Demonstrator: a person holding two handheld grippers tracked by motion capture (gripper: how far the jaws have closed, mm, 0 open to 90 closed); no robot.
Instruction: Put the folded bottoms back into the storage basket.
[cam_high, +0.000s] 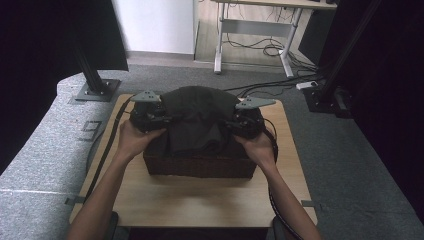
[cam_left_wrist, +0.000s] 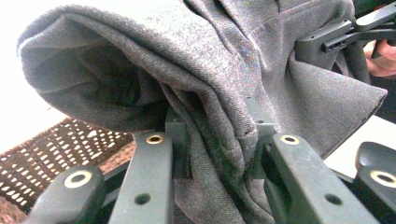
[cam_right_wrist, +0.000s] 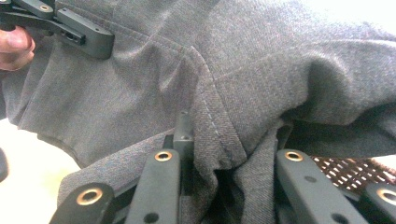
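Observation:
A dark grey cloth garment (cam_high: 195, 117) is held up over a brown woven basket (cam_high: 200, 166) on the wooden table. My left gripper (cam_high: 159, 118) is shut on the cloth's left side, and the fabric (cam_left_wrist: 219, 140) is bunched between its jaws. My right gripper (cam_high: 234, 125) is shut on the right side, with a stitched seam of the cloth (cam_right_wrist: 219, 135) pinched between its jaws. Each gripper view also shows the other gripper far off at the top, gripping the same cloth. The basket's weave (cam_left_wrist: 51, 149) (cam_right_wrist: 350, 170) shows below the fabric.
The basket stands mid-table on a light wooden tabletop (cam_high: 200, 200), with bare wood in front of it. Black frame posts on floor plates (cam_high: 95, 90) (cam_high: 325, 97) stand behind the table corners. A desk with cables (cam_high: 260, 30) is farther back.

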